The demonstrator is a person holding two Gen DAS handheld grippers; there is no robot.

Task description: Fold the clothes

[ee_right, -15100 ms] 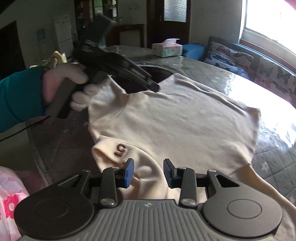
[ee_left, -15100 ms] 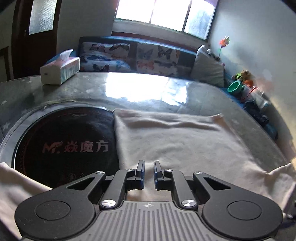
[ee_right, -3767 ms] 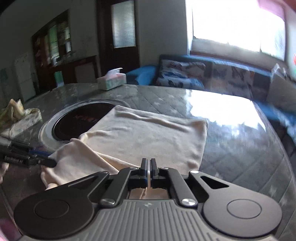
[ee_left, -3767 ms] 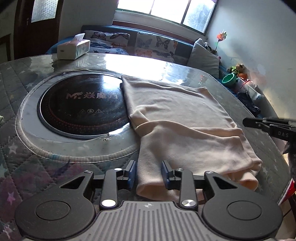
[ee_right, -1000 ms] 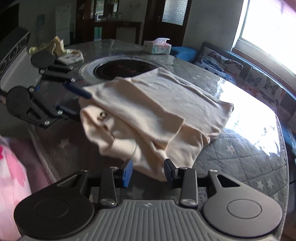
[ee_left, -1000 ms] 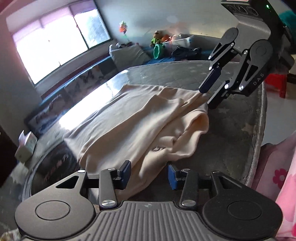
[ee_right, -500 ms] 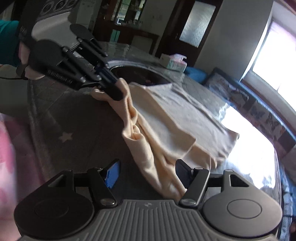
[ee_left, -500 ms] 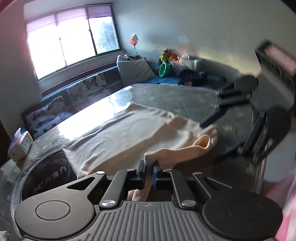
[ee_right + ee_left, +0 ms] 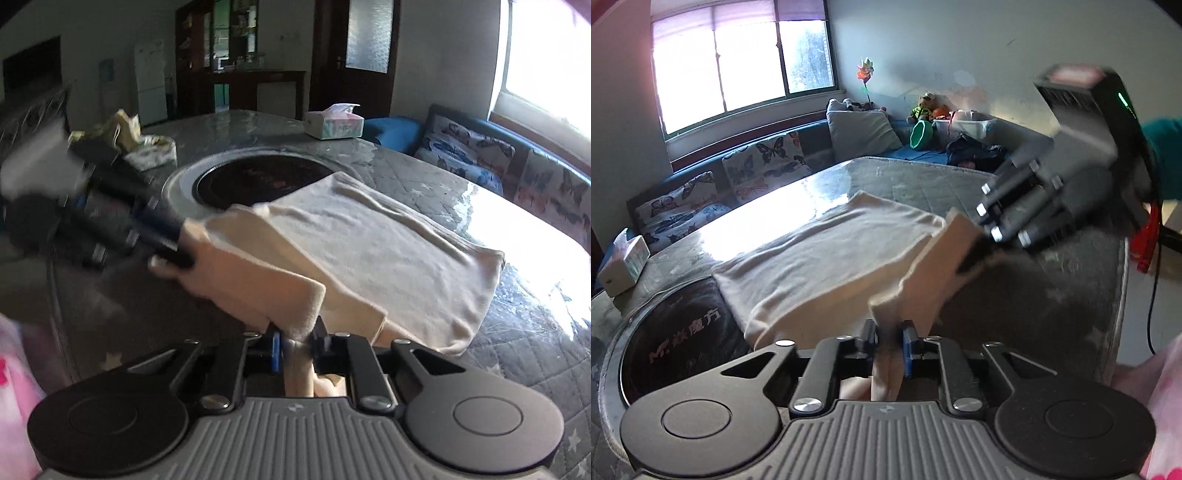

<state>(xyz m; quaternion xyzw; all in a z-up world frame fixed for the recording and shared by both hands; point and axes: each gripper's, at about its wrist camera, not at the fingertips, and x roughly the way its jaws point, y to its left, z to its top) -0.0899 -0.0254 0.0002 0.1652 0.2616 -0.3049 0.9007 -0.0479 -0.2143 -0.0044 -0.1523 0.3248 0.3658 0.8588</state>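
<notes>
A grey quilted tabletop (image 9: 923,184) under glossy clear film carries a round black glass cooktop (image 9: 258,177). A soft cream knit garment (image 9: 827,251) lies partly flat beside it, its near edge lifted. The left gripper (image 9: 889,341) fingers, opening slightly, grasp one bunched fold; the right gripper (image 9: 298,341) fingers are closing on another. A rectangular tissue box (image 9: 334,123) stands further back.
</notes>
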